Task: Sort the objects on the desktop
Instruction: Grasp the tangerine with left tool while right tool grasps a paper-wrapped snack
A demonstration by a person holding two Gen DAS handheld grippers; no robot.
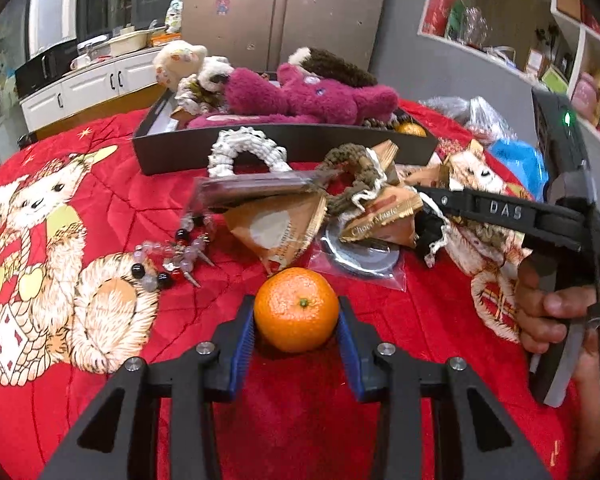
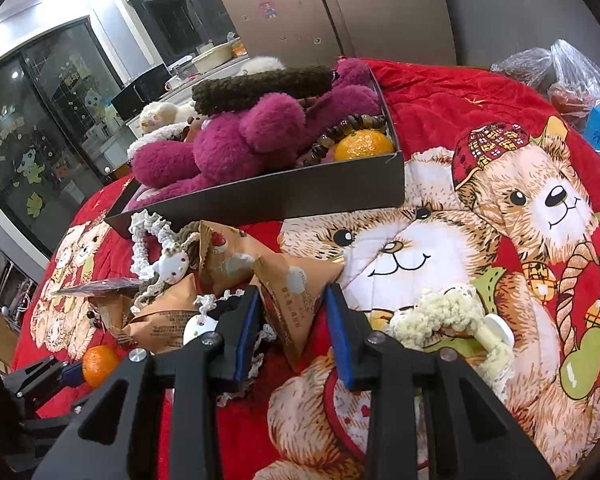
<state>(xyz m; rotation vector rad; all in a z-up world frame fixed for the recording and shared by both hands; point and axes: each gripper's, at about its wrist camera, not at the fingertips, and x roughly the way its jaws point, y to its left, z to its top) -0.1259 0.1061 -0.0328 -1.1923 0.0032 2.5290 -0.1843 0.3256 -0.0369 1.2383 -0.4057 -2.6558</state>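
Note:
A tangerine (image 1: 292, 320) rests on the red bear-print cloth, and my left gripper (image 1: 297, 308) is shut on it, a blue pad against each side. From the right wrist view the same tangerine (image 2: 99, 365) shows at lower left in that gripper. My right gripper (image 2: 292, 300) is shut on a brown triangular snack packet (image 2: 296, 320) at the edge of a pile of such packets. Behind stands a black box (image 2: 300, 196) holding a purple plush toy (image 2: 252, 136), wooden beads and a second tangerine (image 2: 363, 145).
A bead bracelet (image 1: 172, 256), a white crochet ring (image 1: 244, 152), a brown crochet piece (image 1: 352, 172) and a bagged round disc (image 1: 360, 256) lie around the pile. A cream crochet item (image 2: 440, 316) sits right of my right gripper. Plastic bags (image 2: 560, 76) sit at the far right.

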